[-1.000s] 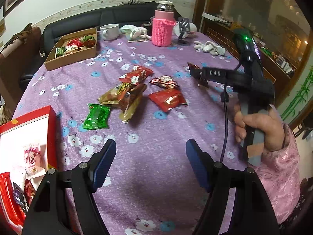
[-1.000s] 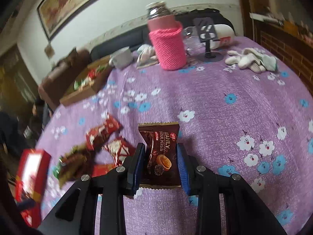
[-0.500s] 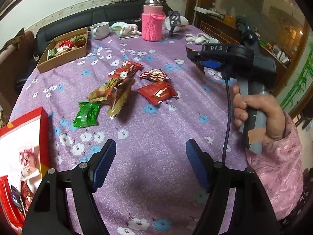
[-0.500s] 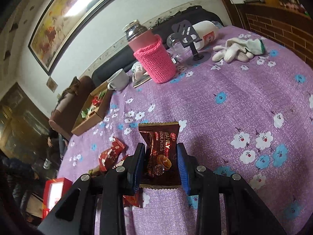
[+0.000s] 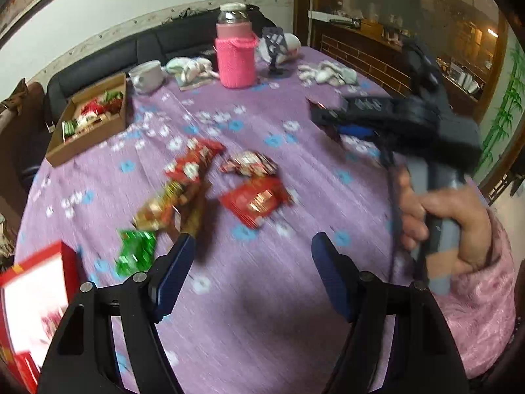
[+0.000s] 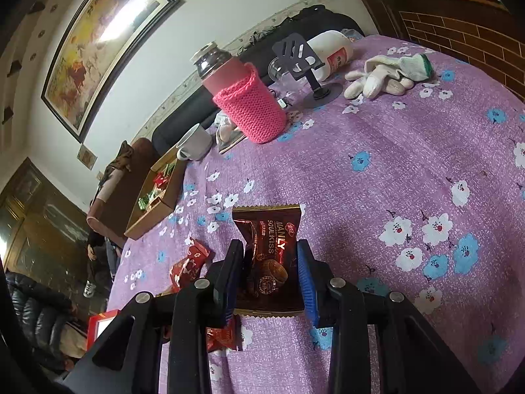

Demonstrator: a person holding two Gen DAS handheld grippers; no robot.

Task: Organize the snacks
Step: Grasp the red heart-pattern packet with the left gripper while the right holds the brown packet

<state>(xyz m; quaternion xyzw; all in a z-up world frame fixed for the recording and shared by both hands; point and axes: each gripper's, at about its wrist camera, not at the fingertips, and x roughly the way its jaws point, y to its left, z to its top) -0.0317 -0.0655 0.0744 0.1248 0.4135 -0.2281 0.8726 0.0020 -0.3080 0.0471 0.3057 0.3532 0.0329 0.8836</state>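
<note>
Your right tool [image 6: 270, 274] is clamped on a dark brown snack packet [image 6: 267, 256], its two blue-padded fingers [image 6: 305, 279] pressing the packet's sides so it stands upright above the purple flowered table [image 6: 393, 170]. In the left wrist view that same tool shows at the right, gripped in your right hand [image 5: 449, 223], with the brown packet's edge just visible at its tip. Your left tool [image 5: 252, 269] hangs over the near part of the table with its fingers spread wide apart and nothing between them. Just beyond it lies a loose cluster of snacks: a green packet [image 5: 136, 251] nearest on the left, a gold-and-red packet [image 5: 167, 205] beside it, a red packet with white flowers [image 5: 192, 161] farther back, a red-and-gold packet [image 5: 256, 202] to the right, and a smaller patterned one [image 5: 249, 165] behind that. At the near left edge sits a red box [image 5: 36, 298] with a white interior, motion-blurred. At the far left a brown cardboard tray [image 5: 87, 121] holds several more snacks. Along the far side stand a white cup [image 5: 147, 75], a jar in a pink knitted sleeve [image 5: 235, 55], a black phone stand [image 5: 275, 52] and a pair of white gloves [image 5: 328, 72].
</note>
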